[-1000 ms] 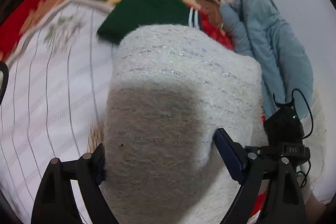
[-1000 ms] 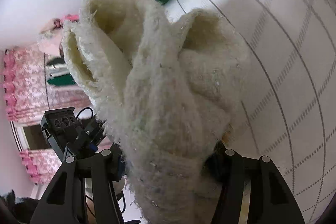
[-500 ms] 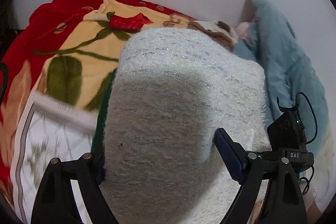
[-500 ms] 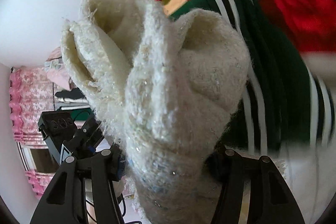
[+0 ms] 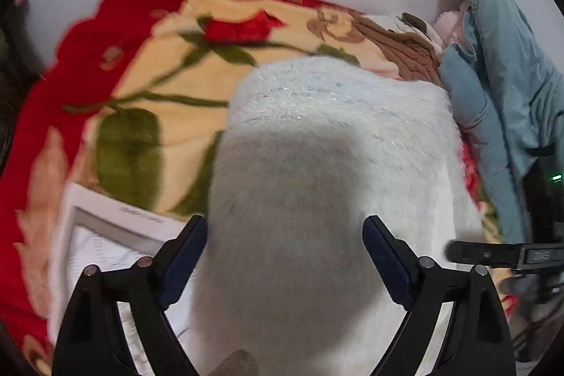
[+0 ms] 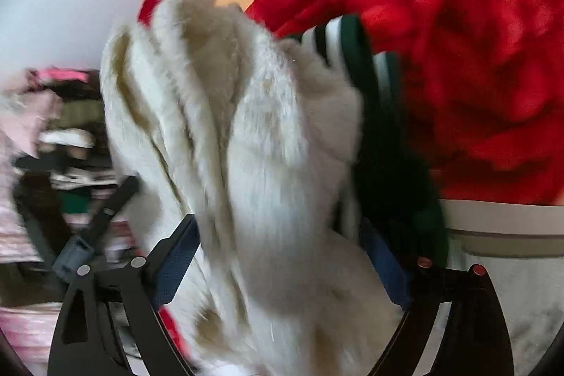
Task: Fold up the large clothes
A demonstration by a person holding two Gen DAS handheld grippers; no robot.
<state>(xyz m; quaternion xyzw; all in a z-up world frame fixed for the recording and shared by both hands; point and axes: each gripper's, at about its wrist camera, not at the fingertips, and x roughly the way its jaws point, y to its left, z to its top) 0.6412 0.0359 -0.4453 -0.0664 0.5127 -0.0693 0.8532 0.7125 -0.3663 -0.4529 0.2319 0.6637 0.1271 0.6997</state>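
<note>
- Since the fluffy white sweater [image 5: 317, 192] fills the gap of the left hand-held gripper [image 5: 284, 235] in the left wrist view, both blue pads [image 5: 185, 247] press into its sides: clamped on the sweater, which bulges forward as a thick folded bundle.
- Bundle is held up over the bed, above the rose-print blanket [image 5: 148, 94]; likely gripped across the fold so the layers stay together during the carry.
- White lined sheet [image 5: 102, 235] shows at lower left, blue-grey garment [image 5: 504, 101] piled at right against the wall, brown cloth [image 5: 405, 48] beside it.
- Right hand-held gripper arm [image 5: 500, 254] pokes in at right edge, close to the sweater's far side.
- Right wrist view: right hand-held gripper [image 6: 278, 252] also clamped on the same sweater [image 6: 246, 147]; several stacked edges fan out upward, so it pinches the open-edge end.
- Green striped garment [image 6: 373, 136] lies just behind the sweater, red blanket area [image 6: 458, 59] beyond.
- Judgement: two-ended hold keeps the fold from sagging; folding looks nearly done, set-down remains.
- Picture blurred; contact with bed cannot be told.
</note>
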